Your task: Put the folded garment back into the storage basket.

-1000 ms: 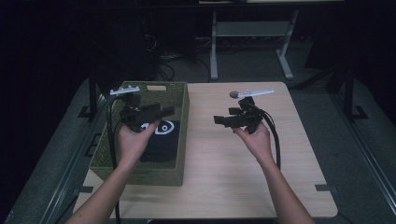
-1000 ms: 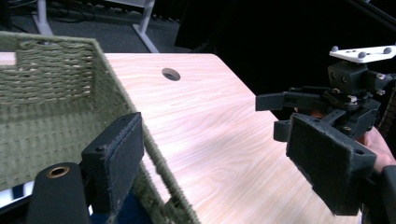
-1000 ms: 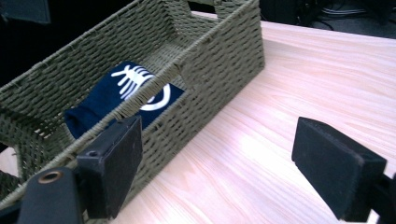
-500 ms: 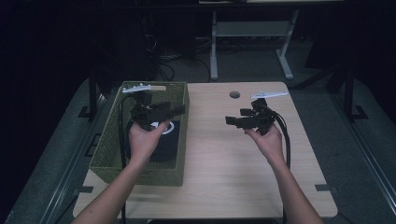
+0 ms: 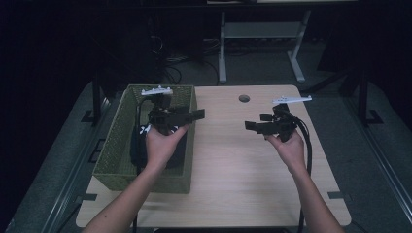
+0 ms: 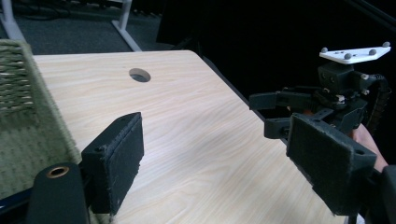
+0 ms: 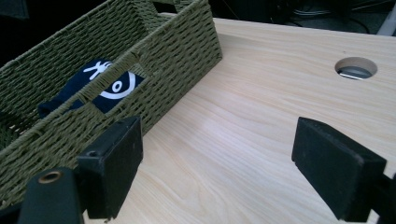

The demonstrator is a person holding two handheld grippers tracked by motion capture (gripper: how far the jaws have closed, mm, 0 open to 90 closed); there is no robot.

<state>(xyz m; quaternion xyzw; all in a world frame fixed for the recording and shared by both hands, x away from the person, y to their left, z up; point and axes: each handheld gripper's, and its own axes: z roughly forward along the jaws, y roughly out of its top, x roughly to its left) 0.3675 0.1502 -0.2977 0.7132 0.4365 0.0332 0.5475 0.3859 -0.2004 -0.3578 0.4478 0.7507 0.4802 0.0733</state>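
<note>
Gaping wide — left gripper, right gripper — both empty.

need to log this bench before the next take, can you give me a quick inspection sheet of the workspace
surface: light wood-grain table with a round cable hole; its open top is bare
job's things: green woven rectangular basket at the table's left edge, holding a folded dark navy cloth with a white print
clutter: nothing seen
grippers: left gripper held over the basket's right wall, jaws apart and empty; right gripper held above the table's right half, jaws apart and empty
cables: black cable trails from the right gripper past the wrist; more cables on the floor behind the table
surroundings: dark room, grey floor, white-legged desk frame behind
</note>
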